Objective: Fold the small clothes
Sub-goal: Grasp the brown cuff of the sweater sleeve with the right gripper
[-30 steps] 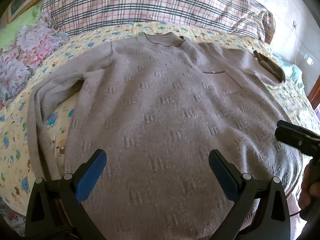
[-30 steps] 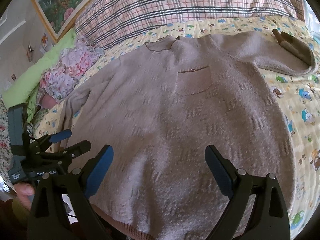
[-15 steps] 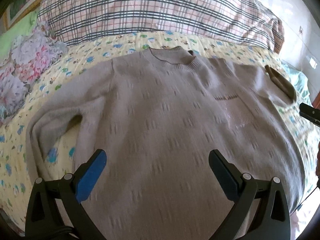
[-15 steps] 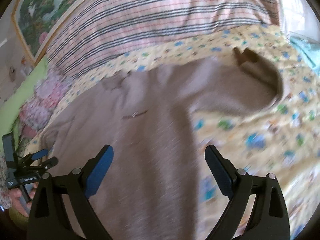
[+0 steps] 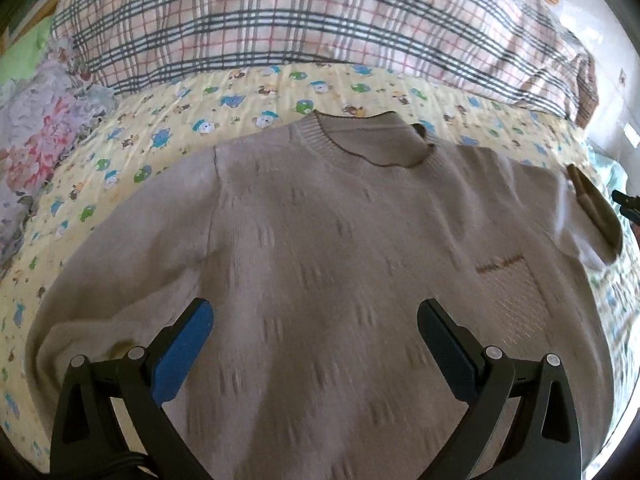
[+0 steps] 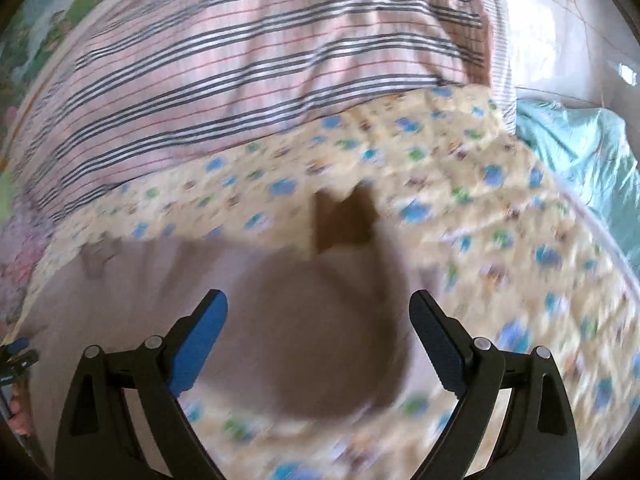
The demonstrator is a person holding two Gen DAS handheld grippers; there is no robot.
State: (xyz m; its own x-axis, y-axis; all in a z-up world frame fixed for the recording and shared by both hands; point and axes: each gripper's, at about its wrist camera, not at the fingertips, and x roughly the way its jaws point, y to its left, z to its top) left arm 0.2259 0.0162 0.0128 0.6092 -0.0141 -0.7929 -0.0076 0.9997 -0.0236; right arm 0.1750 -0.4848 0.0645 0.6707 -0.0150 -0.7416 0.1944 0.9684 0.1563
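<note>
Hovering both spread, empty tongs, left gripper (image 5: 314, 336) above the sweater (image 5: 340, 264), right gripper (image 6: 318, 328) facing its sleeve (image 6: 320, 340); I risk bunching the knit by grabbing mid-swing.

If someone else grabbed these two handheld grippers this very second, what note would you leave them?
Left gripper: open, empty, above the body of the beige sweater.
Right gripper: open, empty, over the sweater's sleeve, brown cuff just ahead; that view is blurred.
The sweater lies face up and spread flat on the cartoon-print quilt, collar toward the plaid pillow, chest pocket showing.
Done: sweater laid out. No fold is visible.
Left: probably fold both sleeves in, then the body.
</note>
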